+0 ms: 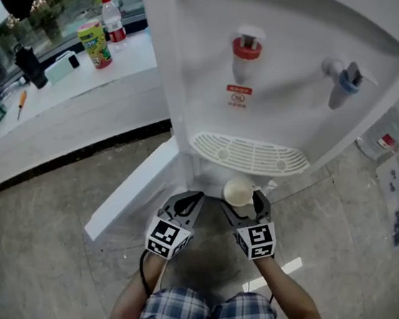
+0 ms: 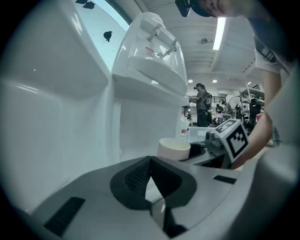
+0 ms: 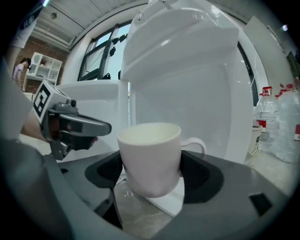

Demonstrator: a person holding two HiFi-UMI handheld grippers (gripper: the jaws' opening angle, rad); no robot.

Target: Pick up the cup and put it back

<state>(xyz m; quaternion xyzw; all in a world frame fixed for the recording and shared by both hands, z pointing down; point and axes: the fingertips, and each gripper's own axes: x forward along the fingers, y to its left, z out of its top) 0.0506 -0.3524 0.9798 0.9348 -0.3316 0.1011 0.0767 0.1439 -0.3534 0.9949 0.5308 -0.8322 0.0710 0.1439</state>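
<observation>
Right gripper (image 1: 243,200) clamps the empty white cup (image 3: 150,157) by its sides, upright, off the floor (image 1: 49,231) before the dispenser (image 1: 283,73); left gripper (image 1: 188,203) beside it, jaws together, holding nothing.

Both are the same build, really: the left gripper (image 1: 190,202) and the right gripper (image 1: 243,199) have smooth matte grey shells with black pads (image 2: 136,177) that are finely ribbed, plus small black rectangular insets (image 2: 64,214) set in the top face. Each one carries a white cube (image 1: 167,237) printed with chunky black square markers. A thin black cable (image 1: 142,269) loops off the left one. Clothing-wise, it's blue-and-white checked fabric (image 1: 181,315).
</observation>
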